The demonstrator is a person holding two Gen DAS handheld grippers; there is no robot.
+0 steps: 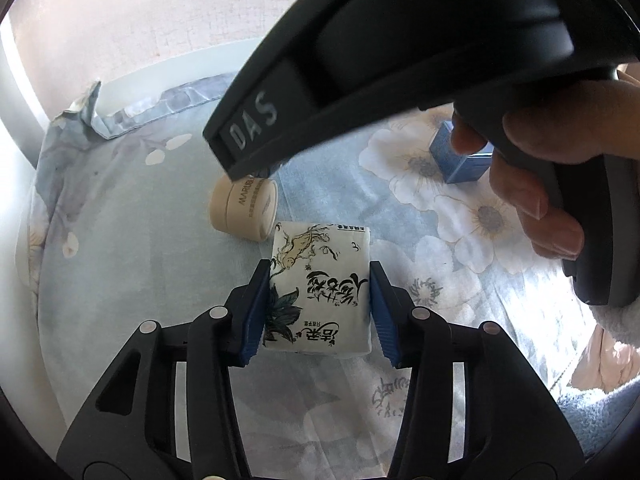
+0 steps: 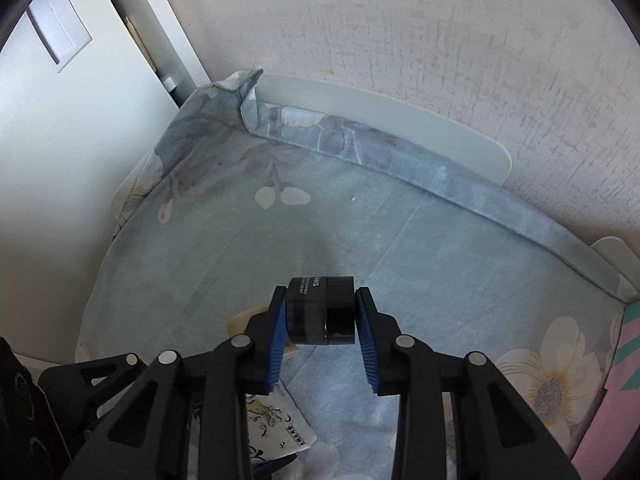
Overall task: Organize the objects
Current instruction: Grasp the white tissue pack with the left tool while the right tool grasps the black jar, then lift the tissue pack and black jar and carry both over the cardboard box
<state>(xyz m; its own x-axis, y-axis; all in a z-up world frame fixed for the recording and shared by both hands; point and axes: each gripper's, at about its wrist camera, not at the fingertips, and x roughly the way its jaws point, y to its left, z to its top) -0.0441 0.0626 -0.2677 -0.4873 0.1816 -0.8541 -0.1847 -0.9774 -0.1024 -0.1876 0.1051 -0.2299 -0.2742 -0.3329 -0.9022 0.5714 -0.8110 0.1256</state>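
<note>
Tissue pack (image 1: 320, 292): white soft pack printed with black calligraphy, dark leaves and a tan figure. Lies flat on the floral cloth (image 1: 140, 280); long axis runs straight away from the left wrist camera, printed characters upside down from that view. Left gripper (image 1: 320, 280) has its jaws narrowed around the pack; blue pads (image 1: 256, 312) press against both long sides, near end of the pack between them, far end projecting past the tips. A corner of the same pack (image 2: 276, 424) shows low in the right wrist view, under the gripper linkage.

Beige jar (image 1: 244, 210): round, lying on its side on the cloth, just beyond the pack's far left corner, lettering on its wall running sideways; axis points roughly left to right.

Black jar (image 2: 322, 310): short dark cylinder, turned on its side, axis running across from one finger to the other, white lettering rotated near its left end. Right gripper (image 2: 322, 320) is closed upon it, one blue pad at each flat end, jar held above the cloth (image 2: 360, 220).

Blue box (image 1: 460, 156): small carton standing on the cloth at right, partly hidden behind the person's hand (image 1: 540, 168), which grips the right gripper's black handle overhead.

White raised board (image 2: 400, 124): borders the cloth against the textured wall.
</note>
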